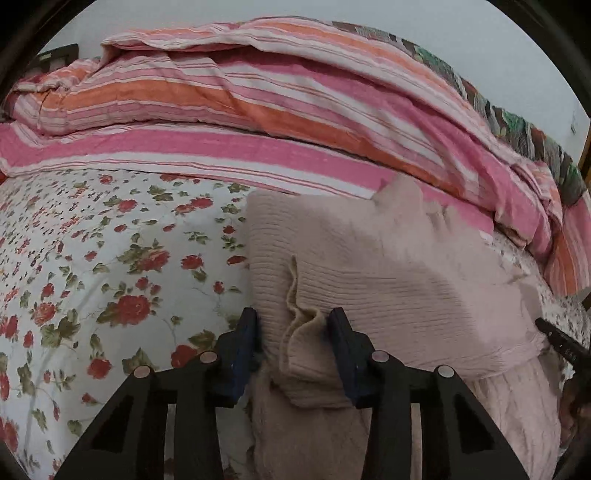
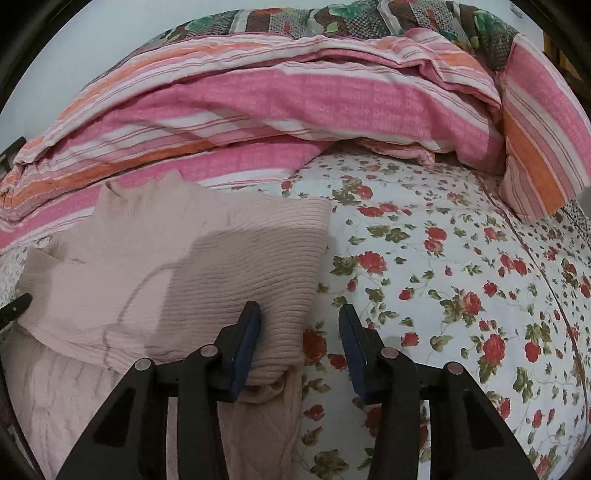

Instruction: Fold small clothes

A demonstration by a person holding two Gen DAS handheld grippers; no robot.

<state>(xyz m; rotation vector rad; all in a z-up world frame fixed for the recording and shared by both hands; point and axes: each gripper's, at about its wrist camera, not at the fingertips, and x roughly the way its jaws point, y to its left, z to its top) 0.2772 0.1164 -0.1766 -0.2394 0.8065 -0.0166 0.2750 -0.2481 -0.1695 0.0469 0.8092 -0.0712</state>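
A pale pink ribbed knit top [image 1: 388, 266] lies folded on the floral bed sheet [image 1: 110, 258]. A lighter pink cable-knit layer [image 1: 509, 413] shows under its near edge. My left gripper [image 1: 293, 325] is open, its jaws astride the folded near-left corner of the top. In the right wrist view the same top [image 2: 184, 266] lies at left. My right gripper [image 2: 301, 321] is open over the top's near-right corner; its left finger [image 2: 247, 332] is above the knit, the right finger over the sheet [image 2: 443, 277].
A pink and orange striped quilt [image 1: 258, 110] is bunched along the far side of the bed, also in the right wrist view [image 2: 277, 99]. A dark patterned blanket [image 2: 332, 18] lies behind it. A pale wall is beyond.
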